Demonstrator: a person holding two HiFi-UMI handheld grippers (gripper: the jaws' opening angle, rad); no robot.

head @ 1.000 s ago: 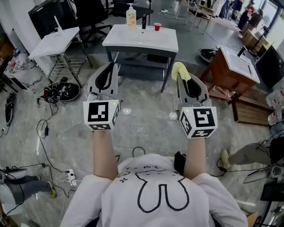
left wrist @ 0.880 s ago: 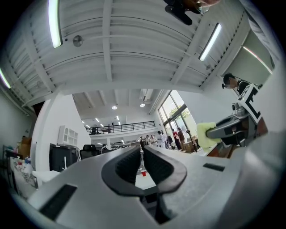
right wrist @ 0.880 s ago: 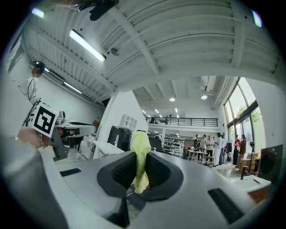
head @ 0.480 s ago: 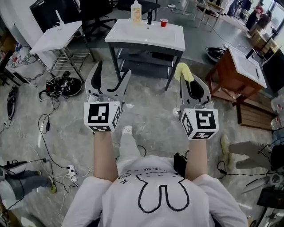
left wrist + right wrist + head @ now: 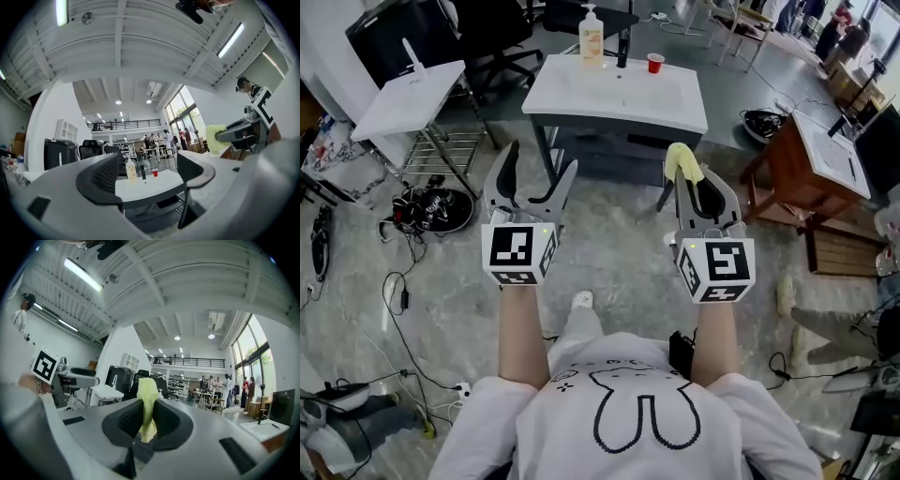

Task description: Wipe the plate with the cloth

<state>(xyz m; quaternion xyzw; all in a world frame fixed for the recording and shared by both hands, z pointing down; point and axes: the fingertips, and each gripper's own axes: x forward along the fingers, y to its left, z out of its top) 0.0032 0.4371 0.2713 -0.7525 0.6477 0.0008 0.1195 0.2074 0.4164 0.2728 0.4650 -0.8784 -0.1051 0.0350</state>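
Two risks: plate unlocated, cloth slipping

No plate shows anywhere (none seen on the white rectangular bench (image 5: 619, 89) ahead). Right gripper (image 5: 694, 180) fingers clamp the crumpled yellow-green cloth (image 5: 148, 401); that narrow pinch may slip under wiping. Left gripper (image 5: 539, 164) fingers have just been opening and stand wide, empty.

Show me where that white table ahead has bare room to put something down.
The white rectangular tabletop is bare across its near and middle part, from the front edge up to its far edge. That far edge is crowded: pale pump bottle, slim dark bottle, small red cup. The floor at left is cluttered with black cables.
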